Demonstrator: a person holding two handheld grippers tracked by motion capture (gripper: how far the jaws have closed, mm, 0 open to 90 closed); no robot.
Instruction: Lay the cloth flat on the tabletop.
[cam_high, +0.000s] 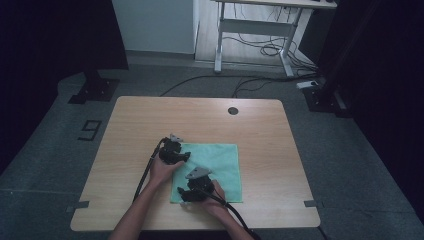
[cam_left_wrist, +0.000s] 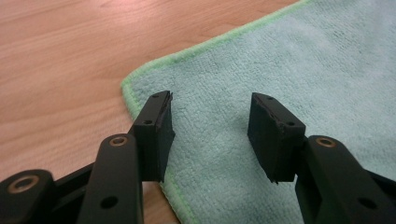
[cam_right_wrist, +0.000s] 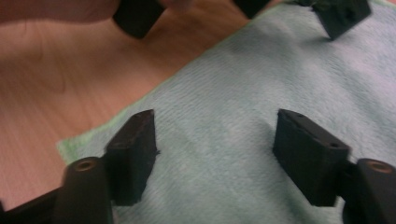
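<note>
A light green cloth (cam_high: 220, 165) lies flat on the wooden table (cam_high: 150, 115). My left gripper (cam_high: 186, 156) hovers at the cloth's far left corner. In the left gripper view, the left gripper (cam_left_wrist: 210, 130) stands open over the cloth (cam_left_wrist: 289, 60), with nothing between the jaws. My right gripper (cam_high: 184, 194) is at the cloth's near left corner. In the right gripper view, the right gripper (cam_right_wrist: 215, 154) stands open above the cloth (cam_right_wrist: 224, 84), apart from it. The left gripper's black fingers (cam_right_wrist: 341, 16) show at the top of that view.
A round cable hole (cam_high: 233, 110) sits near the table's far edge. Bare wood (cam_left_wrist: 60, 56) lies left of the cloth. Beyond the table stand a white desk frame (cam_high: 255, 30) and floor cables (cam_high: 250, 82). Black stands flank the table.
</note>
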